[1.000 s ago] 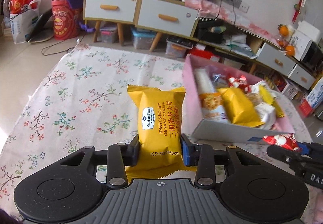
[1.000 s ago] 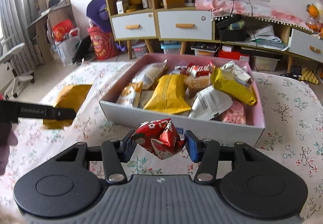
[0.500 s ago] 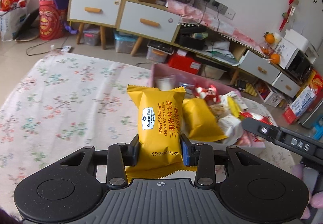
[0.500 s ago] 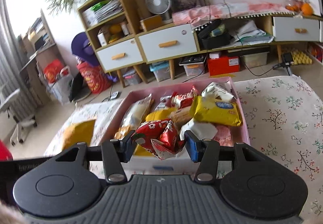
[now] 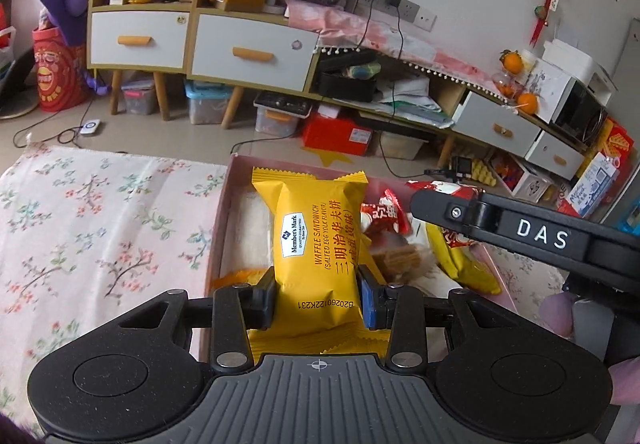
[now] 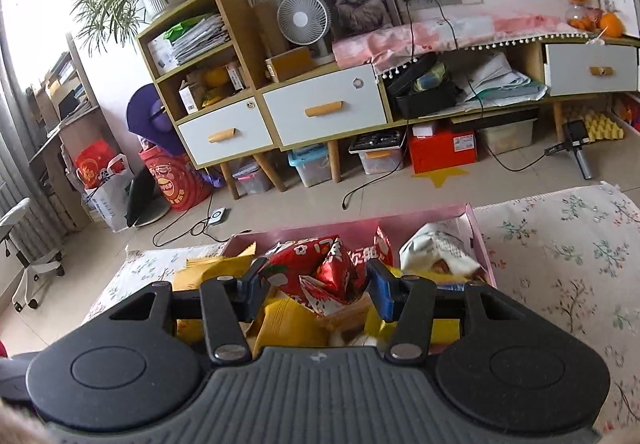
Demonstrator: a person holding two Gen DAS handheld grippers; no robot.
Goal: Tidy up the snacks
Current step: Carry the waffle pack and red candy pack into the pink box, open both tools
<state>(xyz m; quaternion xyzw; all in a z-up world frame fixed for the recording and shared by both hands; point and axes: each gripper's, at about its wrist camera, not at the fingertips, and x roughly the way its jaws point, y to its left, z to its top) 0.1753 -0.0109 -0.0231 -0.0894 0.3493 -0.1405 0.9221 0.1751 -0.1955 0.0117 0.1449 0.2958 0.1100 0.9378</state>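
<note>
Two packets held, crowded pink box (image 5: pixel 219 240) below

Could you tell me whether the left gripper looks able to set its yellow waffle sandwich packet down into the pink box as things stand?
Probably yes. The left gripper holds the waffle sandwich packet over the pink box, whose top is open; the right gripper alongside crowds the far side only.

From my left wrist, my own yellow waffle packet (image 5: pixel 316 256) hides the middle of the pink box (image 5: pixel 224 211), and its lower crimp slips behind the tong body at 6 o'clock. At 3 o'clock my right gripper (image 5: pixel 516 232) covers the snacks behind it and runs off the frame. From my right wrist, the red packet (image 6: pixel 320 276) blocks the box's contents; the print on it is too small to read.
</note>
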